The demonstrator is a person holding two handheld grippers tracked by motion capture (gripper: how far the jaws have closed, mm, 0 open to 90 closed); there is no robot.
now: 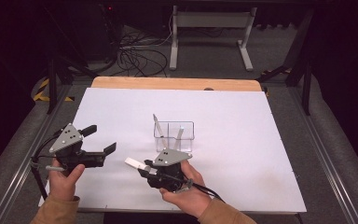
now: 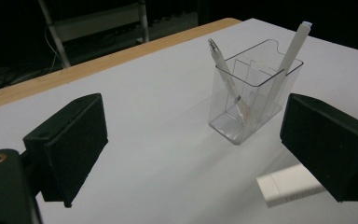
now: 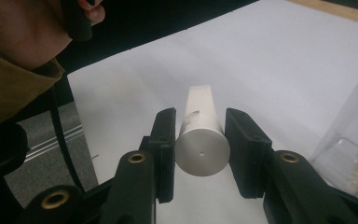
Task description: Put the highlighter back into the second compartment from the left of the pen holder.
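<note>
**White tube clamped above the surface**

The right gripper [image 3: 200,149] pinches a white tube [image 3: 200,135], flat cap toward the camera, held level just before a clear pen holder [image 1: 174,135]. The left gripper [image 1: 100,140] hovers nearby, spread and empty.

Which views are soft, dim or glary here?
High view: white table sheet evenly lit, surroundings black. Left gripper view: dim, clear organizer sharp, near jaws soft. Right gripper view: white tube in right gripper fairly crisp, sleeve blurred.

Dark room w/ grey floor [image 1: 279,51], white desk frame [image 1: 209,21], tangled cables [image 1: 137,53].
</note>
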